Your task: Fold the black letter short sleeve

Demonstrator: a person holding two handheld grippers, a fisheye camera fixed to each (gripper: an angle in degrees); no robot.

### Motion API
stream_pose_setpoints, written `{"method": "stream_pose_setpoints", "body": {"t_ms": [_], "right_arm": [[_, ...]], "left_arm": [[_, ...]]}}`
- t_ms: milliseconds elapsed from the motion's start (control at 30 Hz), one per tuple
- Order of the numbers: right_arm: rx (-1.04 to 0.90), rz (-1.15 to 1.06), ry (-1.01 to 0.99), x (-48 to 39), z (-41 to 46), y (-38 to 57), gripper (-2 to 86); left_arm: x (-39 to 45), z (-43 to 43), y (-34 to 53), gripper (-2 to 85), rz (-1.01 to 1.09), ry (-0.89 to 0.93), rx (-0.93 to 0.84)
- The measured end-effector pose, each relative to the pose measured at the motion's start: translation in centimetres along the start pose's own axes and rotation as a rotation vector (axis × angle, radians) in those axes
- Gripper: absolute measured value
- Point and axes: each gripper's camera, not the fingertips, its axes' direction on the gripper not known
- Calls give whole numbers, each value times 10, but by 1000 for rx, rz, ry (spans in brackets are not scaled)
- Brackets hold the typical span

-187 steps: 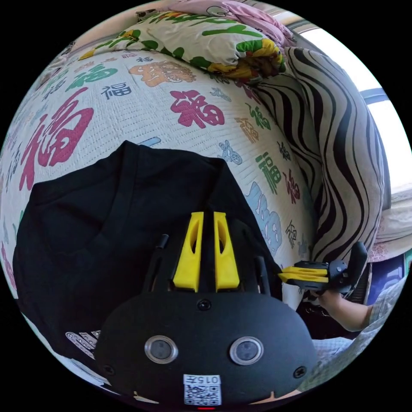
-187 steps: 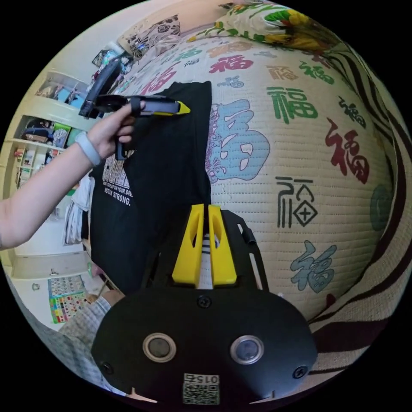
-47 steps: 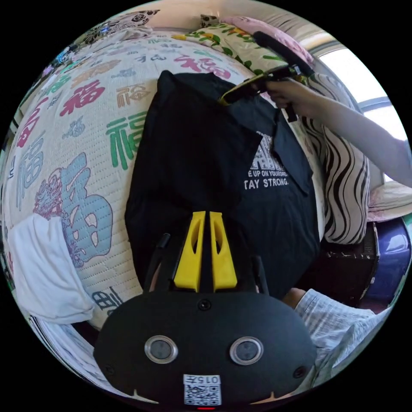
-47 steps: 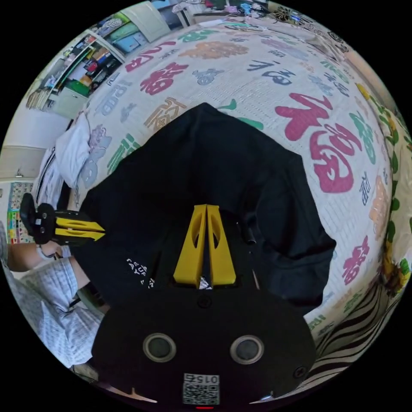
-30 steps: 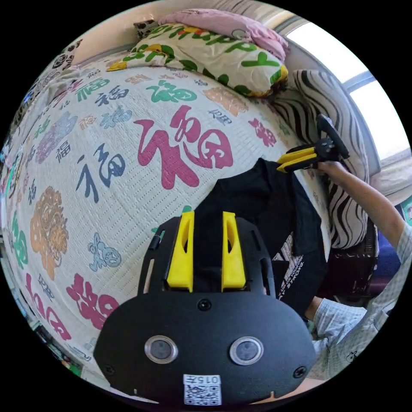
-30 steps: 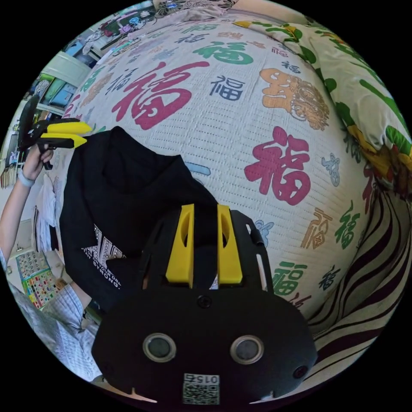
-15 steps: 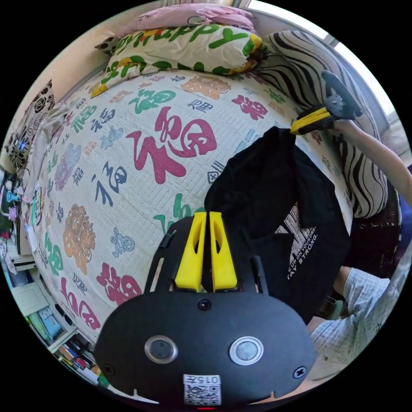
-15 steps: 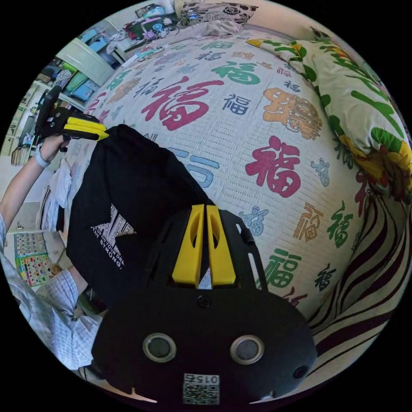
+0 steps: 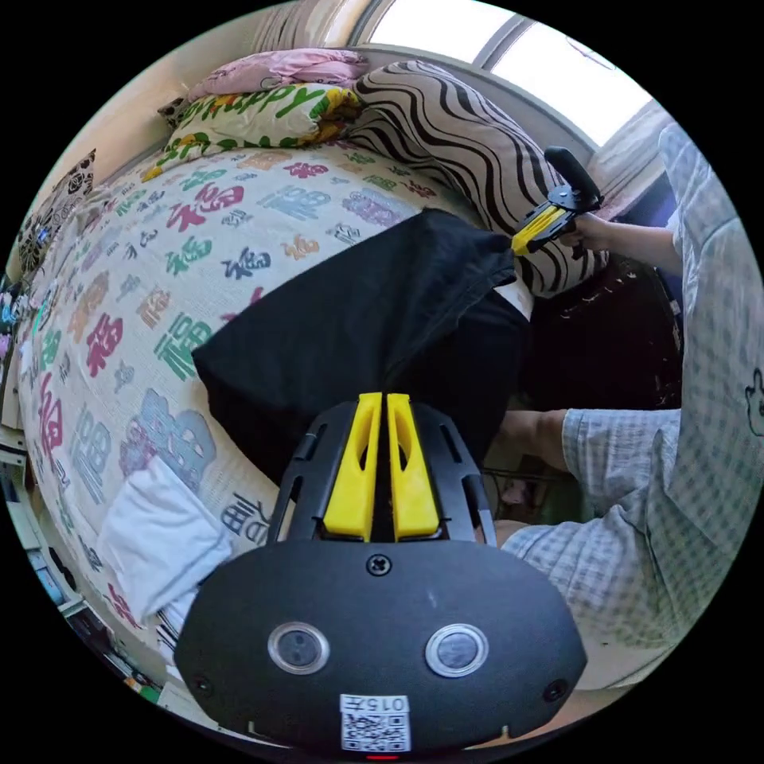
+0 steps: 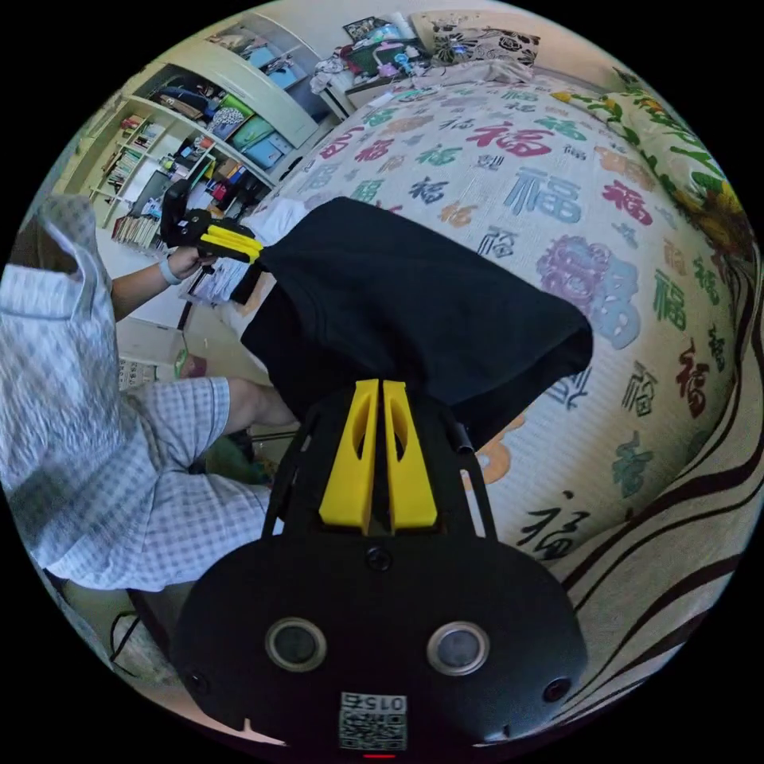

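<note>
One black short-sleeved shirt (image 9: pixel 358 318), two yellow-jawed black grippers and one folded white cloth (image 9: pixel 163 533) on the bed are seen, with three pillows stacked at the head of the bed in the left gripper view: a zebra-striped pillow (image 9: pixel 454 135), a white pillow with green lettering (image 9: pixel 255 115) and a pink one (image 9: pixel 270 68). The shirt is stretched between the two grippers, partly draped over the edge of the cream quilted bedspread printed with coloured characters (image 9: pixel 119 302). The left gripper (image 9: pixel 380 465) is pressed together on a dark fold of the shirt, which spreads away just ahead of its jaw tips. The right gripper (image 10: pixel 378 454) is likewise closed, black cloth being pinched between its jaws and bunched directly beyond them. In the right gripper view, open shelves (image 10: pixel 199 103) are seen packed with books and boxes. A person's checked sleeve (image 10: pixel 119 446) is seen beside the grippers.
</note>
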Motion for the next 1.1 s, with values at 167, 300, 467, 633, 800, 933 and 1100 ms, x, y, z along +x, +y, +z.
{"method": "stream_pose_setpoints", "body": {"t_ms": [167,300,467,633,800,933,1100], "right_arm": [[-168,45,-61,-26,74,70,-9],[-226,-47,23,-41,102,101,-8],[-229,-75,87,-44,127,130,-7],[-239,-32,123,-46,146,163,-5],[-167,33,185,-57,148,207,-6],[-13,162,208,-65,132,230,-5],[197,206,208,-80,121,244,-5]], "left_arm": [[42,41,67,-5,-62,118,-65],[76,62,102,-4,-45,44,-68],[94,84,130,0,-22,-9,-64],[114,87,157,9,30,-57,-34],[137,82,191,25,74,-116,-16],[137,67,215,25,-78,-88,29],[142,48,237,58,-271,-38,266]]}}
